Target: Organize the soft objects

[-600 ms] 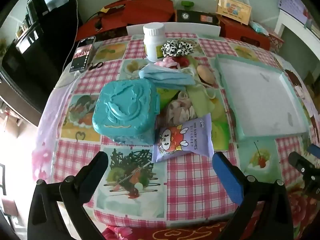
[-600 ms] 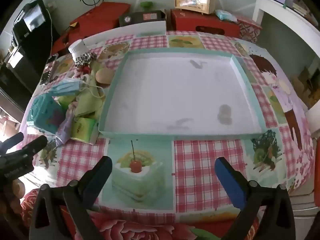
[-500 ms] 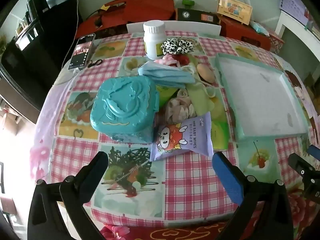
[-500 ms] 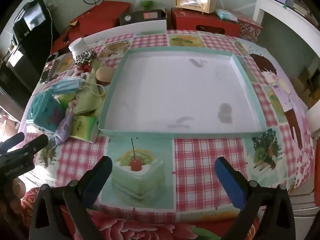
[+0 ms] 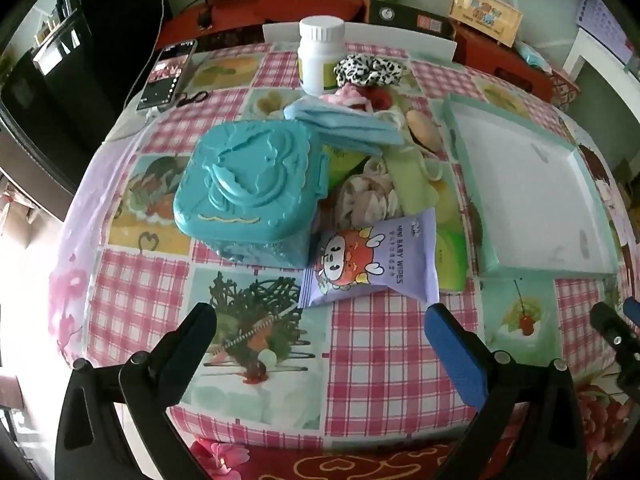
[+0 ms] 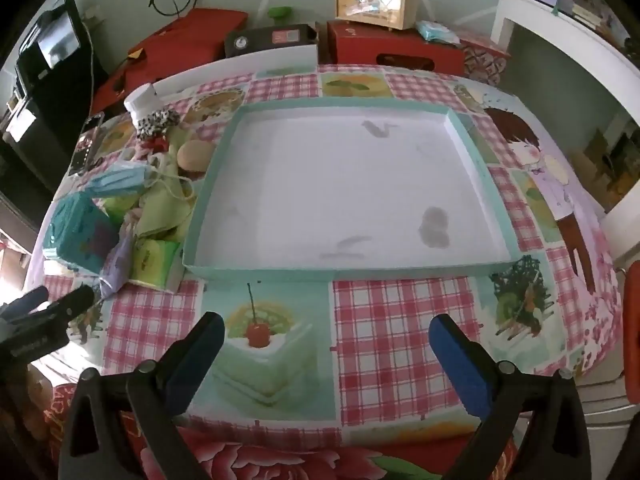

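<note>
A pile of soft things lies beside a shallow white tray with a teal rim (image 5: 468, 184) (image 6: 208, 184). The pile holds a purple baby wipes pack (image 5: 372, 264), a blue face mask (image 5: 344, 128), green tissue packs (image 6: 154, 256), a leopard scrunchie (image 5: 366, 70) and a round beige puff (image 5: 424, 130). My left gripper (image 5: 320, 324) is open and empty, just short of the wipes pack. My right gripper (image 6: 326, 332) is open and empty in front of the tray's near rim. The tray holds nothing.
A teal plastic case (image 5: 248, 184) stands left of the pile. A white bottle (image 5: 320, 54) stands behind it. A phone (image 5: 166, 76) lies at the far left. Red boxes and a black appliance stand beyond the table edge.
My left gripper has moved a little forward and left toward the pile. The right view has barely shifted.
</note>
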`<state>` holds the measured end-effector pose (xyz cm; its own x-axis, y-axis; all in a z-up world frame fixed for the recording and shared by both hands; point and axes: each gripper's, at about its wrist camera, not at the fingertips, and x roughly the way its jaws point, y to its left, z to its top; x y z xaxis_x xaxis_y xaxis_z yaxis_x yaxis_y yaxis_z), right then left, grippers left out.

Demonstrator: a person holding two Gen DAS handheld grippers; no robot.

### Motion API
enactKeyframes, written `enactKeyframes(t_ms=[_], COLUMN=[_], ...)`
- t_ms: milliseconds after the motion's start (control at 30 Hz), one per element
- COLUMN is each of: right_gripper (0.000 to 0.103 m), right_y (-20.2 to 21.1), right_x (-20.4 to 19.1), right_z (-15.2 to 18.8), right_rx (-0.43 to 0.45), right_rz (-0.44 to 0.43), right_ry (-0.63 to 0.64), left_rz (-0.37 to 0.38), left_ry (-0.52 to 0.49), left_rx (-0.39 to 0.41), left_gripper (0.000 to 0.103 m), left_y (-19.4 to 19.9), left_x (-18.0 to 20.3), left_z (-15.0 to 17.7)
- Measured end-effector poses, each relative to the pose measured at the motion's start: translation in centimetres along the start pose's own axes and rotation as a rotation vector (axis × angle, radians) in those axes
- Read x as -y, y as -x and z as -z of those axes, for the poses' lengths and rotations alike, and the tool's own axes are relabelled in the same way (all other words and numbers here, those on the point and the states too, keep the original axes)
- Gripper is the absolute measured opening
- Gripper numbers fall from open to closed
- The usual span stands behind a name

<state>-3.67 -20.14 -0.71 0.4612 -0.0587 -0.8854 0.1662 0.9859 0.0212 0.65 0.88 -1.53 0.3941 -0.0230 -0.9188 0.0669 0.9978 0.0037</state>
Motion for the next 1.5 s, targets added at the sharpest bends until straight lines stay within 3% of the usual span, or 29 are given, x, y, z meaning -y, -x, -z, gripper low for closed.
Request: enactKeyframes(t_ms=[333, 700, 867, 967, 1500], right_gripper=[0.103, 0.103, 0.103, 0.103, 0.103], right_y=[1.4, 3.6, 4.2, 4.2, 3.1], right_x=[1.2, 0.0, -0.8, -1.1, -1.8], right_z=[-0.7, -1.0, -1.1, -1.0, -0.8], right_rx=[0.071, 0.143, 0.13, 0.122, 0.098], right_rz=[-0.019, -0.083, -0.095, -0.06, -0.073], right_ry=[-0.043, 0.05, 0.137, 0.175, 0.16], left_rz=[-0.019, -0.018, -0.017, -0.015, -0.013], left_ry=[-0.014, 0.002, 0.003, 0.004, 0.007], left_rx=[0.031, 0.048, 0.051, 0.052, 0.065], left_gripper=[0.103, 0.103, 0.103, 0.103, 0.103], left_y=[0.5, 0.7, 0.7, 0.7, 0.9], left_x=[0.5, 0.3, 0.3, 0.3, 0.3], left_z=[0.4, 0.6, 0.6, 0.6, 0.7])
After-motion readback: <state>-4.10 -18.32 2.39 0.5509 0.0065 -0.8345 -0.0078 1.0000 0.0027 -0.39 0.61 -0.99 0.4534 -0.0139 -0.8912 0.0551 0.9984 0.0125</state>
